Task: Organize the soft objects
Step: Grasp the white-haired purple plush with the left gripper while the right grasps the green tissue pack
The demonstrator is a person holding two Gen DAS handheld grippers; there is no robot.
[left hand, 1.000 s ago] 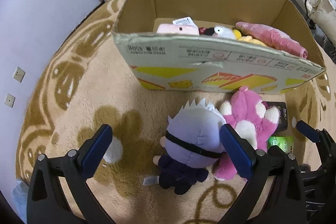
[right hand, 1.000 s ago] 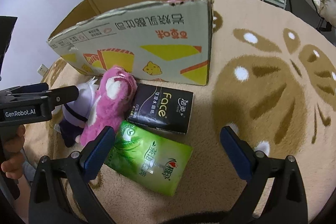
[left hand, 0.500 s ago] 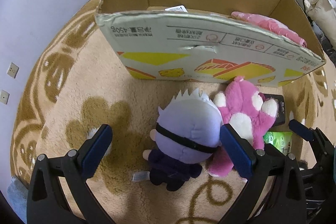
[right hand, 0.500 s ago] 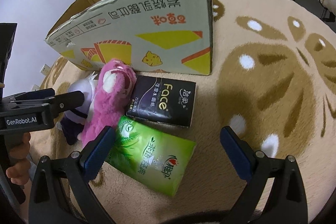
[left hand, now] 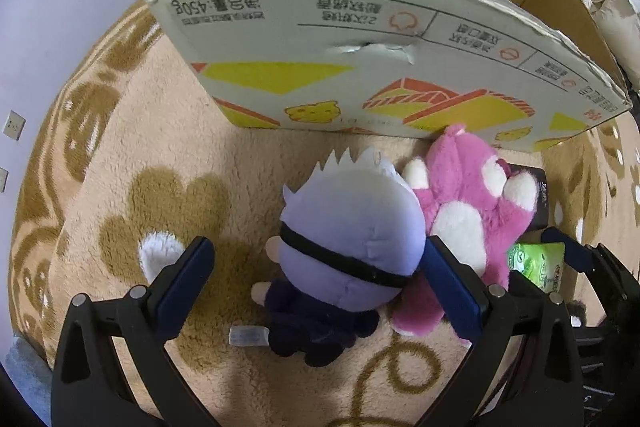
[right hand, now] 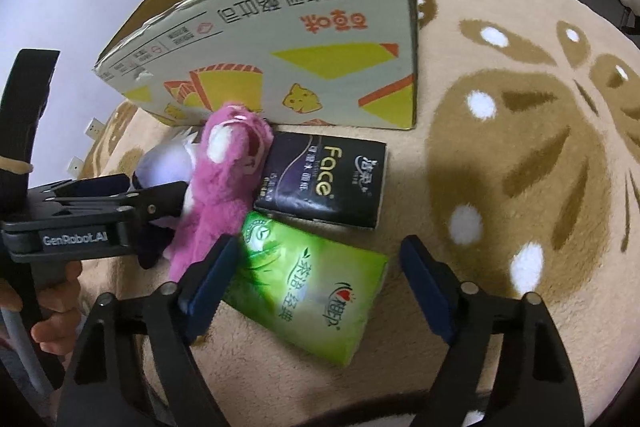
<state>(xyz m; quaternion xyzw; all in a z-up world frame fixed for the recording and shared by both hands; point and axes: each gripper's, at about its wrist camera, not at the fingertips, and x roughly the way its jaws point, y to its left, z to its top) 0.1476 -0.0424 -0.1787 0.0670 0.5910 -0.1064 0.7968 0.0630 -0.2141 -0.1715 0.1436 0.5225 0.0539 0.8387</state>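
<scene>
Now your left claw gapes wide around the doll — your right claw, wide too, straddles the green tissue pack.

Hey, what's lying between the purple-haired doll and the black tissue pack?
The pink plush bear, pressed against the purple-haired doll and overlapping the black tissue pack; both views show it.

Dim indoor light, soft shadows on carpet, fisheye-bent edges, slight blur
</scene>
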